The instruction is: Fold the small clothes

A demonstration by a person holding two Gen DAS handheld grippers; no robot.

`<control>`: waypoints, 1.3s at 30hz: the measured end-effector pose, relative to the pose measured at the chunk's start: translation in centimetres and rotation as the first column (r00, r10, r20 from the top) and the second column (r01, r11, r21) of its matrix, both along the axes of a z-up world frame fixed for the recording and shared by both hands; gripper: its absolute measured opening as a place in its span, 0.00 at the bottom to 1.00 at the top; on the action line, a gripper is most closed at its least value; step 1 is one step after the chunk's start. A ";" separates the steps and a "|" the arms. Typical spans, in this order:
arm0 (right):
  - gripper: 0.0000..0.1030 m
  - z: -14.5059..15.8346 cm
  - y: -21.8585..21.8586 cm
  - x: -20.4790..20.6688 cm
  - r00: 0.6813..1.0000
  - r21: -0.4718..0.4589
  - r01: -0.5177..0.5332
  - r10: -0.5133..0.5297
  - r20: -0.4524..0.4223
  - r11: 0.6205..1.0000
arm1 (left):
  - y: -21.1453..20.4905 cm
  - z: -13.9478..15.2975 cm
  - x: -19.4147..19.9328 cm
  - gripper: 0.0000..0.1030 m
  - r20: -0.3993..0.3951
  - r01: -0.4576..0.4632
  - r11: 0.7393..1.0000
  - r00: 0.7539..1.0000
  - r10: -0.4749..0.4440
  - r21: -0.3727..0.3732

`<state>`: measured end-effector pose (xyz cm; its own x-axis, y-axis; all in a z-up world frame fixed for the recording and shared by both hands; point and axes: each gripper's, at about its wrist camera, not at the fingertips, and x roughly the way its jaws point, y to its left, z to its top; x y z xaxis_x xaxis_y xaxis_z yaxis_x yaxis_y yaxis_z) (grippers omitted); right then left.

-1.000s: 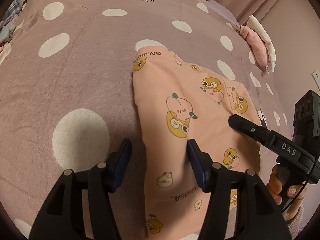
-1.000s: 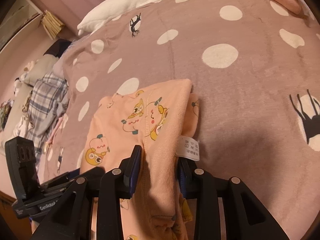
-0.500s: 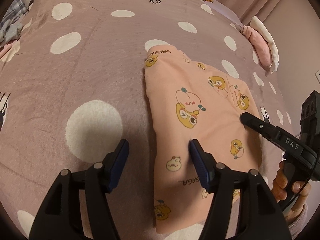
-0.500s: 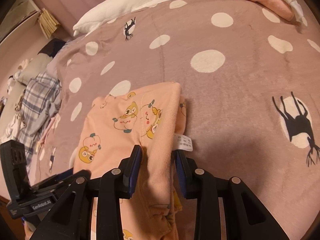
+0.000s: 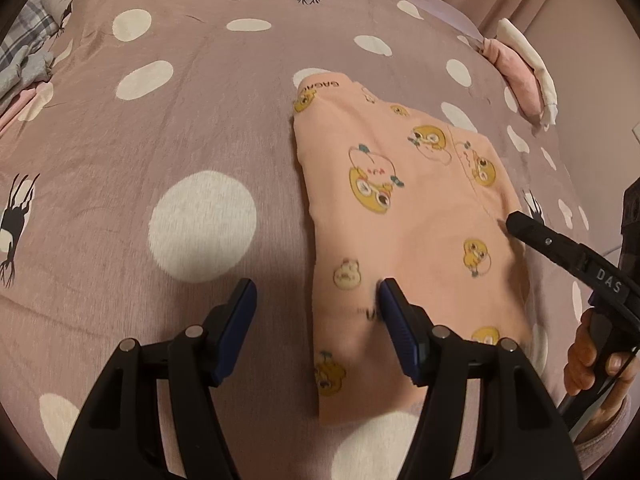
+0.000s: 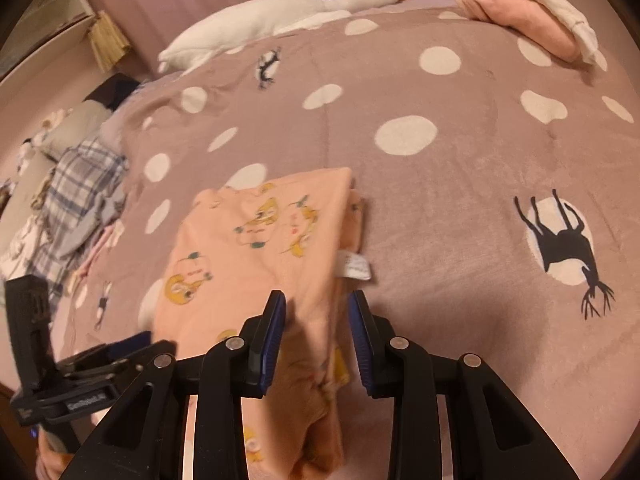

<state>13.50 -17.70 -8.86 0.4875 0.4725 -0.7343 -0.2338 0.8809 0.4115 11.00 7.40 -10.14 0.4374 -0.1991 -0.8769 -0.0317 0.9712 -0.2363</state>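
Note:
A small pink garment [image 5: 400, 220] printed with yellow cartoon chicks lies folded flat on the spotted mauve bedspread [image 5: 160, 120]. My left gripper [image 5: 316, 286] hovers open over the garment's near left edge, one finger above the cloth and the other above the bedspread. In the right wrist view the garment [image 6: 248, 260] runs under my right gripper [image 6: 318, 296], whose jaws stand narrowly apart over its right edge without pressing it. A white care label [image 6: 356, 266] sticks out at that edge. One of the right gripper's fingers [image 5: 520, 224] shows at the garment's right side.
A white goose plush [image 6: 280, 16] lies along the far end of the bed. A folded pink and white pile [image 6: 520, 12] sits at the far right. Plaid clothes [image 6: 76, 192] are heaped at the left edge. A hand [image 5: 580, 360] holds the right gripper's handle.
Both grippers have drawn back a little toward the near side, so more of the bed shows. The left jaws widened slightly. The garment lies as before.

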 end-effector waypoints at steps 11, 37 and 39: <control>0.38 -0.9 1.6 -2.5 0.997 -0.165 -0.074 0.075 0.003 0.984 | -0.6 -0.6 -1.7 0.62 -0.015 0.012 0.999 1.000 -0.011 0.044; 0.77 3.8 0.3 -8.6 0.989 -0.261 -0.057 0.091 0.120 0.964 | -0.8 5.3 -7.4 0.99 0.092 -0.058 0.989 0.995 0.046 0.132; 0.85 4.5 0.4 -9.0 0.986 -0.241 -0.070 0.104 0.129 0.968 | -0.7 5.9 -7.7 0.99 0.102 -0.072 0.989 0.993 0.059 0.126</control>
